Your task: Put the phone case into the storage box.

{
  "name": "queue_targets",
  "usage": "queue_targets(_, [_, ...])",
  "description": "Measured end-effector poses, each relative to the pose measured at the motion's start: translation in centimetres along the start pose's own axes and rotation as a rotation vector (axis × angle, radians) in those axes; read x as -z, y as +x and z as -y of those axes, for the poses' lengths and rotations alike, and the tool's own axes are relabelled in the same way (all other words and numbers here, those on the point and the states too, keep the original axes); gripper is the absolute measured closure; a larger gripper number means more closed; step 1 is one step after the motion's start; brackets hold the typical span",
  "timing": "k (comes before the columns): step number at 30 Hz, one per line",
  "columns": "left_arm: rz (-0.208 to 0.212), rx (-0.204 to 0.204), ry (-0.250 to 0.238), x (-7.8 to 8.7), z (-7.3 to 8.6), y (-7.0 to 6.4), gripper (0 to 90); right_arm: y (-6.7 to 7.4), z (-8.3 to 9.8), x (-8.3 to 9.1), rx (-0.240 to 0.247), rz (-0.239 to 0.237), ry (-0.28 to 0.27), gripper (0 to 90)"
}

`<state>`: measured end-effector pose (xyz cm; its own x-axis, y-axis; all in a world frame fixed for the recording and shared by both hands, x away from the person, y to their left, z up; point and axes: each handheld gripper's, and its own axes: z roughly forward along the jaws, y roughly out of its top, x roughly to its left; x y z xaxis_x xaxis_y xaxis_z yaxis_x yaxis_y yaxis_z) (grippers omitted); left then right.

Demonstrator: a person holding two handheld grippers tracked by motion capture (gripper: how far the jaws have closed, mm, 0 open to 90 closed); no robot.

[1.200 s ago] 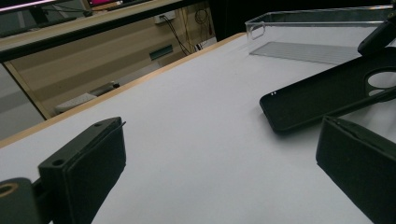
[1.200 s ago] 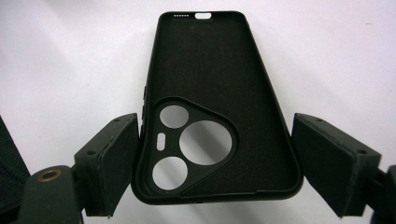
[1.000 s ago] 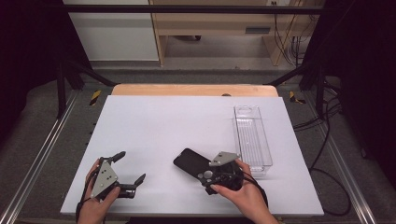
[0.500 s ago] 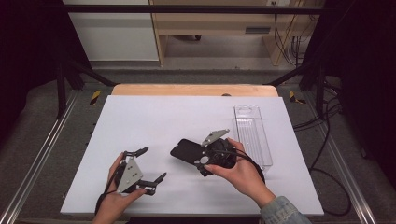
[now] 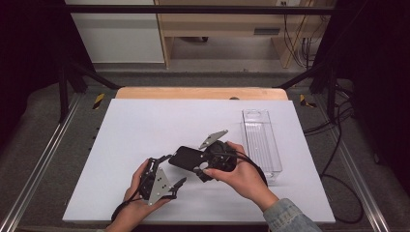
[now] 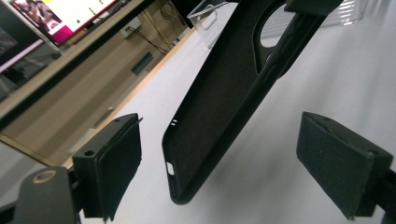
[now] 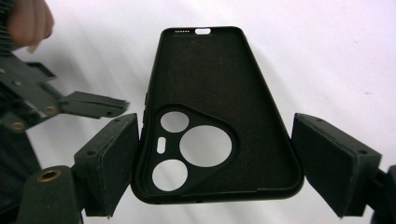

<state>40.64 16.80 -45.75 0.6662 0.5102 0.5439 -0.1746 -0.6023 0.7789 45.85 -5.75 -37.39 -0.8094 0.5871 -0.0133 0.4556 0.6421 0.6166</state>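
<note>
The right gripper (image 7: 212, 163) is closed across the width of a black phone case (image 7: 215, 116) at its camera-cutout end: the pads (image 7: 116, 154) press on the two long edges. The hold leaves the charging-port end free and pointing away from the hand, so the other tool can take it. Seen from above, the case (image 5: 186, 157) is carried slightly above the white table (image 5: 145, 125), near its front middle, open side up.

The left gripper (image 6: 219, 154) has its jaws apart, one on each side of the free end of the case (image 6: 224, 93). Its jaws have just been closing, but a clear gap remains between each pad (image 6: 114, 158) and the case, so nothing is gripped yet. In the high view this gripper (image 5: 167, 169) sits just left of the case, angled toward it.

The arrangement suggests a two-handed hold or a hand-over. The next move calls for the left jaws to line up squarely with the edges before they close.

A clear plastic bin (image 5: 261, 140) stands to the right, near the right hand (image 5: 241, 176), and is probably where the case is to go.
</note>
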Motion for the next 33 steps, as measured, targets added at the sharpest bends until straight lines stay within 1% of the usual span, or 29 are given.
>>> queue_targets(2, [-0.014, -0.003, 0.002, 0.1, 0.0, 0.0, 17.6, 0.3, -0.3, 0.1, 0.01, -0.007, 0.004, 17.4])
queue_targets(4, [-0.017, -0.014, -0.004, 0.2, -0.1, 0.0, 21.6, 0.6, -0.5, 0.1, 0.018, -0.01, 0.004, 17.4])
queue_targets(5, [-0.016, -0.022, -0.006, 0.3, -0.1, -0.1, 22.9, 0.7, -0.6, 0.0, 0.011, -0.018, 0.002, 17.3])
queue_targets(7, [-0.005, -0.043, -0.006, 0.4, -0.2, -0.2, 31.2, 0.7, -0.8, -0.1, 0.014, -0.024, 0.001, 17.3])
queue_targets(8, [-0.012, -0.055, -0.003, 0.4, -0.2, -0.2, 32.4, 0.8, -0.8, -0.1, 0.014, -0.029, 0.003, 17.3])
queue_targets(10, [-0.009, -0.072, -0.002, 0.5, -0.2, -0.3, 36.8, 0.9, -0.9, -0.2, 0.012, -0.035, 0.003, 17.3])
queue_targets(13, [-0.02, -0.123, 0.006, 0.7, -0.3, -0.5, 42.1, 1.1, -0.9, -0.2, 0.01, -0.039, 0.009, 17.2])
queue_targets(14, [-0.025, -0.13, 0.004, 0.7, -0.4, -0.6, 42.5, 1.2, -1.0, -0.1, 0.007, -0.042, 0.009, 17.2])
queue_targets(16, [-0.02, -0.14, 0.003, 0.7, -0.4, -0.7, 46.3, 1.3, -1.1, -0.1, 0.01, -0.048, 0.005, 17.2])
queue_targets(17, [-0.023, -0.144, 0.005, 0.7, -0.5, -0.7, 47.1, 1.4, -1.2, -0.1, 0.004, -0.051, 0.003, 17.2])
queue_targets(19, [-0.022, -0.146, 0.008, 0.7, -0.4, -0.8, 49.1, 1.5, -1.3, -0.2, 0.011, -0.053, 0.0, 17.2])
queue_targets(21, [-0.029, -0.157, 0.015, 0.7, -0.4, -0.8, 50.7, 1.7, -1.4, -0.1, 0.007, -0.058, 0.0, 17.2])
queue_targets(24, [-0.039, -0.165, 0.014, 0.8, -0.4, -0.7, 55.0, 2.0, -1.4, -0.1, 0.022, -0.062, -0.003, 17.1])
queue_targets(26, [-0.041, -0.173, 0.009, 0.8, -0.4, -0.8, 57.4, 2.2, -1.5, 0.0, 0.021, -0.058, -0.006, 17.0])
queue_targets(27, [-0.045, -0.191, 0.004, 0.8, -0.4, -0.8, 58.6, 2.2, -1.5, 0.0, 0.022, -0.058, -0.008, 17.0])
queue_targets(28, [-0.041, -0.19, 0.01, 0.9, -0.4, -0.9, 59.5, 2.2, -1.5, 0.1, 0.028, -0.057, -0.008, 16.9])
queue_targets(30, [-0.047, -0.199, 0.011, 0.9, -0.4, -0.9, 60.1, 2.3, -1.5, 0.1, 0.029, -0.057, -0.006, 16.8])
queue_targets(32, [-0.062, -0.217, 0.012, 0.9, -0.5, -1.0, 60.1, 2.5, -1.6, 0.1, 0.032, -0.051, -0.009, 16.8])
queue_targets(33, [-0.067, -0.216, 0.01, 0.9, -0.5, -1.0, 60.2, 2.5, -1.6, 0.2, 0.035, -0.049, -0.009, 16.7])
